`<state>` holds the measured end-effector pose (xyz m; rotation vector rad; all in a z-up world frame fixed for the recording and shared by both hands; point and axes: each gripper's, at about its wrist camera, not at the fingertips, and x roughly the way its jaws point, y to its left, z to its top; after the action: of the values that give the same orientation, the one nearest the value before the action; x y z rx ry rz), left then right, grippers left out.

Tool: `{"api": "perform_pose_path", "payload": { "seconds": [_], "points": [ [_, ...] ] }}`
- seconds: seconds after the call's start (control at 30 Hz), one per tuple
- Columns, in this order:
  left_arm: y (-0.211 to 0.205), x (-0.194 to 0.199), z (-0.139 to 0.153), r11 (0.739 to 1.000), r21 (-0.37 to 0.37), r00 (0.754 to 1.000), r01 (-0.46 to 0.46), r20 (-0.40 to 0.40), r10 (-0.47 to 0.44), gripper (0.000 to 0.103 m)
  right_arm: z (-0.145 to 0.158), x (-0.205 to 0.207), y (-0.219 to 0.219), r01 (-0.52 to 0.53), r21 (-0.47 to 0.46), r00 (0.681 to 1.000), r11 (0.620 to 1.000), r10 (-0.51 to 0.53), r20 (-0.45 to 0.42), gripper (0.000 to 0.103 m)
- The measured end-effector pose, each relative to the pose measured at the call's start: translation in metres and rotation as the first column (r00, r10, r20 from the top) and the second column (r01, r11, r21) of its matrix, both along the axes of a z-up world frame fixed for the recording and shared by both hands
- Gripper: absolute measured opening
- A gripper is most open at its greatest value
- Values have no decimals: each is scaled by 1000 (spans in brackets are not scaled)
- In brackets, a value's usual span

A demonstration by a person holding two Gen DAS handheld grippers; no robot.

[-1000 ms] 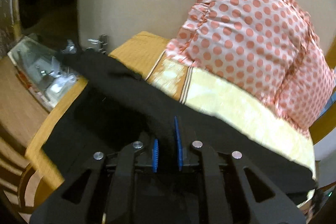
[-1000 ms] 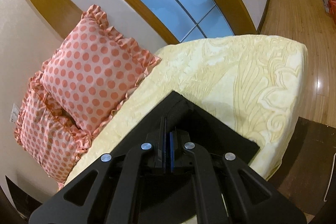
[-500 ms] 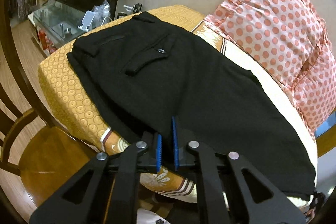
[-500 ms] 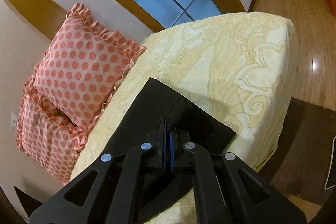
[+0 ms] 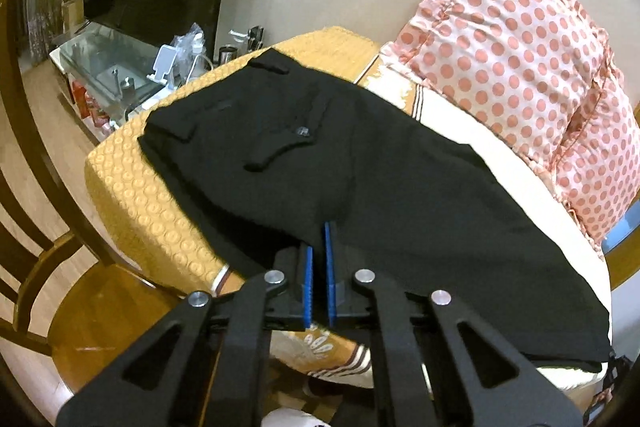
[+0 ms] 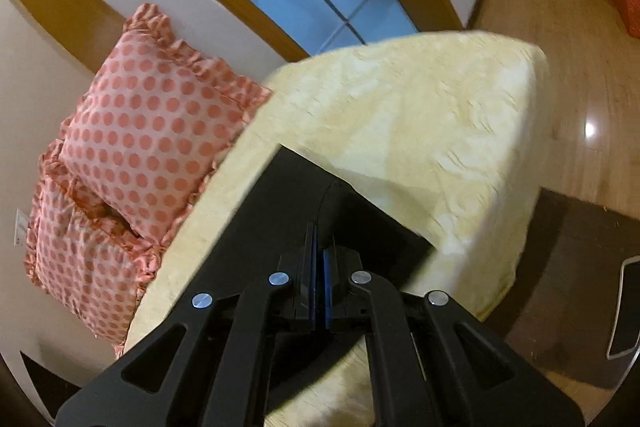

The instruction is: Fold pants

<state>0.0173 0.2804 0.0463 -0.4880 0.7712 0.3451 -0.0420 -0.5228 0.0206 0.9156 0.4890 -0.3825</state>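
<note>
- Over the last second the black pants [image 5: 360, 187], seen bunched and lifted in the earlier left wrist view, had been brought down and spread flat along the bed [image 5: 132, 195], so the laying-out step was judged nearly finished.
- The jaws of the left gripper [image 5: 318, 267] had narrowed in that time from a small gap to fully closed, and a pinch of the near edge of the fabric was held between the blue pads [image 5: 307, 279].
- The jaws of the right gripper [image 6: 319, 267] were unchanged, clamped tight on the fabric at the leg end, with the hem corner spread just beyond the tips on the cream cover.
- The waistband and the buttoned back pocket [image 5: 280, 151] were seen lying well ahead of the left jaws, on the orange part of the cover, near the polka-dot pillows [image 5: 520, 67].
- With the garment flat and both edges gripped, the first fold was judged ready to be started.
</note>
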Motion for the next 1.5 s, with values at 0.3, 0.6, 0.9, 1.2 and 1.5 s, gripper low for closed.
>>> {"api": "perform_pose_path", "payload": {
  "seconds": [0.3,0.6,0.9,1.2,1.5],
  "points": [
    [8,-1,-7,1000,3,1000,-12,-14,12,5,-4,-20,7,5,-24,1000,1000,-6,-7,2],
    [8,-5,-20,997,66,999,-26,-40,29,21,-12,-11,11,28,-106,994,994,-39,-100,24],
    [-18,-36,16,962,247,990,-119,103,96,67,15,-6,30,82,-359,984,930,-132,-116,70],
    [-94,9,-1,928,334,977,166,72,-200,81,49,36,98,-203,-379,972,903,234,36,64],
    [-120,18,-31,928,276,955,249,90,-283,89,83,199,342,-865,-414,376,285,913,-159,56]
  ]
}}
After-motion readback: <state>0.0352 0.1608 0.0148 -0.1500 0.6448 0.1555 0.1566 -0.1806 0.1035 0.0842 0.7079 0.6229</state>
